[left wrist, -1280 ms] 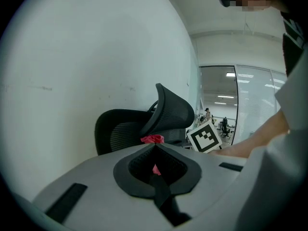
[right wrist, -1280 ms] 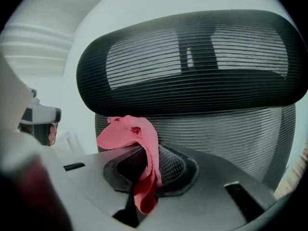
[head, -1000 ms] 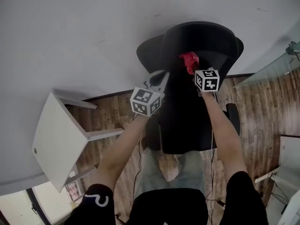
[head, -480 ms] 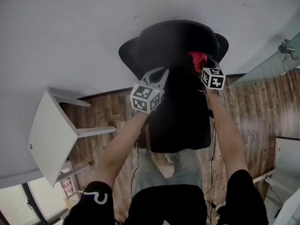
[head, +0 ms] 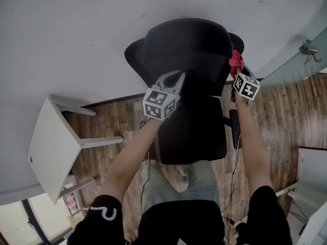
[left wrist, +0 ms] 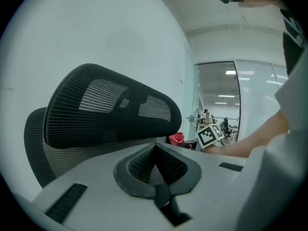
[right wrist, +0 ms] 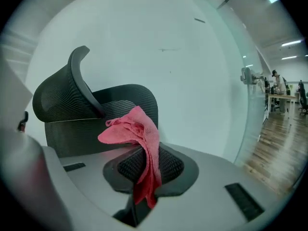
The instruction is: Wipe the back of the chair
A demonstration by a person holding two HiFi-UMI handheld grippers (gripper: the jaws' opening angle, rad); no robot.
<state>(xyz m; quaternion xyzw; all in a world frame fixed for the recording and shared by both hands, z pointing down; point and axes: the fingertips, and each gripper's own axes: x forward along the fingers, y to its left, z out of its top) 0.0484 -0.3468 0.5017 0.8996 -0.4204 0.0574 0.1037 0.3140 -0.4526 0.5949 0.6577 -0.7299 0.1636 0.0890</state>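
A black mesh office chair (head: 191,111) stands in front of me, its headrest (head: 186,40) toward the white wall. My right gripper (head: 238,71) is shut on a red cloth (head: 236,60), which it holds at the right edge of the chair's back. In the right gripper view the cloth (right wrist: 137,138) hangs from the closed jaws, with the backrest (right wrist: 120,105) just behind it. My left gripper (head: 173,78) is shut with nothing in it, hovering close to the left side of the back, below the headrest (left wrist: 110,107). From there the cloth (left wrist: 176,138) shows past the chair's edge.
A white table (head: 56,147) stands to the left on the wood floor (head: 117,131). The white wall (head: 76,34) is just behind the chair. A glass partition (head: 299,60) runs at the right. A chair armrest (head: 236,129) sticks out under my right arm.
My right gripper has carried the red cloth rightward across the chair's back, from near the middle to its right edge. The left gripper has stayed by the left side.
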